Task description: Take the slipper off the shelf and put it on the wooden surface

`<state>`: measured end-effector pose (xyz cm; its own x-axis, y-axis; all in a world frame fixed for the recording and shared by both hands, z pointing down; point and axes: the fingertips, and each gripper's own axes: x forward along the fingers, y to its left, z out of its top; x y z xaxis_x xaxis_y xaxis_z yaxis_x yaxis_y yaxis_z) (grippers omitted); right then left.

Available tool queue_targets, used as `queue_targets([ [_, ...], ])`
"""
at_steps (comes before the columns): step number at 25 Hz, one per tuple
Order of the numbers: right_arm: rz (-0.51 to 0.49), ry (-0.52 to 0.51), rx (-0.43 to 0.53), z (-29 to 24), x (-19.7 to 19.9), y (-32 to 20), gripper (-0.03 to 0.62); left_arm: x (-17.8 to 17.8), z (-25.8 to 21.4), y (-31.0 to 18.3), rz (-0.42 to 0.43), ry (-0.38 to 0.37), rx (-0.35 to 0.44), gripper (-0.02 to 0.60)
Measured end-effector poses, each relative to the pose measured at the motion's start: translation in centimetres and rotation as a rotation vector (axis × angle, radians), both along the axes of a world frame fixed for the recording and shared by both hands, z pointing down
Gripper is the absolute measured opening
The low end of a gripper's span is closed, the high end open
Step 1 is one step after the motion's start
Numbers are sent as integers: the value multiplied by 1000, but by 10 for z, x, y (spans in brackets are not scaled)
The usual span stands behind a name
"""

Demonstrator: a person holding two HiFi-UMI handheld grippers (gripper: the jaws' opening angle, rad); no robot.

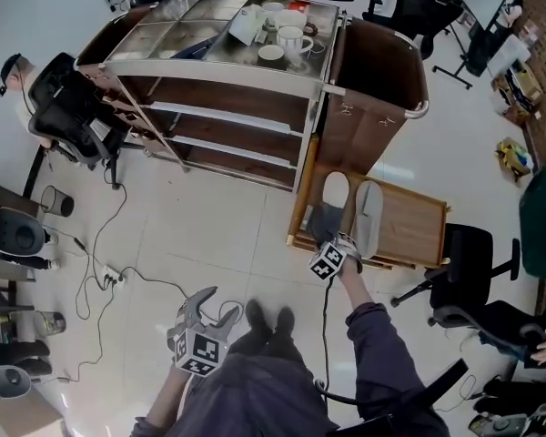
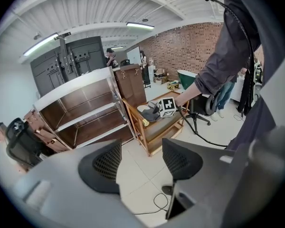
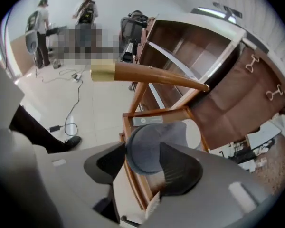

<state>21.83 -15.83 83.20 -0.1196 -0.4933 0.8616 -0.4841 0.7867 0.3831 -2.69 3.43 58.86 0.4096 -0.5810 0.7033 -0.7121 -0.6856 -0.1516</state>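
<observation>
Two grey slippers with pale insoles lie side by side on the low wooden stand. My right gripper is at the near end of the left slipper. In the right gripper view this slipper's grey toe rests on the wood between the jaws of the right gripper, which stand wide and loose around it. The second slipper lies just to its right. My left gripper hangs low over the floor, open and empty; the left gripper looks toward the stand.
The brown shelf unit with a steel top holding cups stands left of the stand. A brown bag hangs at its end. Office chairs stand at the right, cables cross the floor at the left.
</observation>
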Motion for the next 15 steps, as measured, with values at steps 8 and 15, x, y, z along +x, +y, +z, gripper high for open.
queue_targets([
  [8,16,-131,179,-88,-10,59,222,40,2,38,29,-10,3,291],
  [15,158,-285,432,-235,-6,148,132,67,-7,65,151,15,55,291],
])
